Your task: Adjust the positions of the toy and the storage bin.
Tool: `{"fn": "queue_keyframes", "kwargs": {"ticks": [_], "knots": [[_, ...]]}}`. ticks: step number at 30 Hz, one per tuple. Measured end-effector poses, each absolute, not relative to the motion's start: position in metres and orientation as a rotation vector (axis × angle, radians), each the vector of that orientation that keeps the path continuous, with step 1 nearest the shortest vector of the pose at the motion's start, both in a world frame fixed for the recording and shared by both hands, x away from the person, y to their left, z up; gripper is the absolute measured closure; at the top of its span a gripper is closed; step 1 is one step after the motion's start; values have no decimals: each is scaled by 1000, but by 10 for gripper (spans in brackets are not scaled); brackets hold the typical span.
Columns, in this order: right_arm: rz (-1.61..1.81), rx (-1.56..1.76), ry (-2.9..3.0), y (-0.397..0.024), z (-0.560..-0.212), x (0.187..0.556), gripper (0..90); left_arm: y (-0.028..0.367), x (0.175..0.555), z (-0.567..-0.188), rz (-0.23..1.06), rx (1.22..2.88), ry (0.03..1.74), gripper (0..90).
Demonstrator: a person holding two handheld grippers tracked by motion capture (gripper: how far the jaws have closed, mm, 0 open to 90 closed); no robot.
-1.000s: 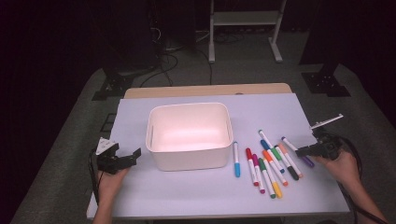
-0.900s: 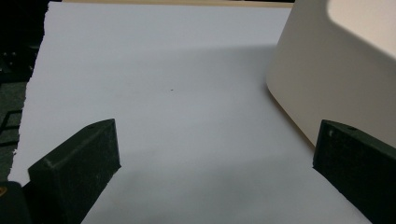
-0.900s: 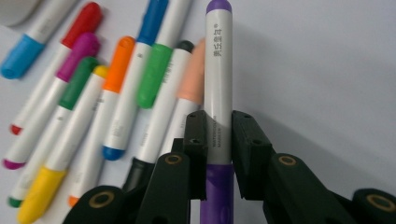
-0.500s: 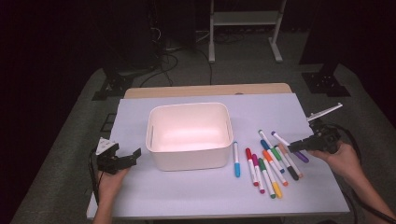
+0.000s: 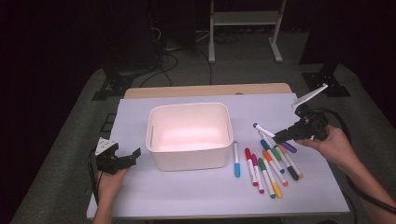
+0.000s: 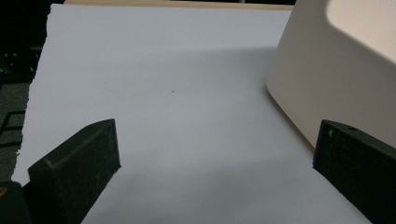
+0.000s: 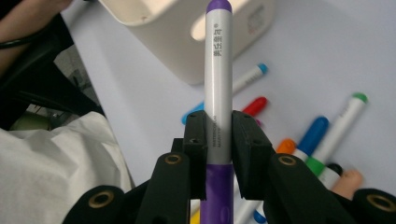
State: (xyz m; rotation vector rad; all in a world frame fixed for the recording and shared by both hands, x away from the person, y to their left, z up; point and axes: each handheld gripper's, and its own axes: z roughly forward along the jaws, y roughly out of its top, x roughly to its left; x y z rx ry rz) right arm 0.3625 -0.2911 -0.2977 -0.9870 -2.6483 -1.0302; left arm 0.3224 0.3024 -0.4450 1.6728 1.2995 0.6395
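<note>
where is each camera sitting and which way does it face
High view: above the person's side, looking forward and down on the table; forearms, hands, both grippers.
Left gripper view: on the left gripper, low across the sheet; open fingers.
Right gripper view: on the right gripper; fingers clamp the purple marker.
All share the bin.

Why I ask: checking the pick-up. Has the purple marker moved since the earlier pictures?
Yes. The purple marker, clamped in the right tongs, has left the marker row and moved toward the white bin.
</note>
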Motion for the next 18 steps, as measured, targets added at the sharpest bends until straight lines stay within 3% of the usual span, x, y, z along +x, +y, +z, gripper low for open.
{"fn": "queue_keyframes", "kwargs": {"ticks": [18], "knots": [[-969,-653,-2698,-190,-232,370,755,303,323,-445,637,1671,1298,0]]}}
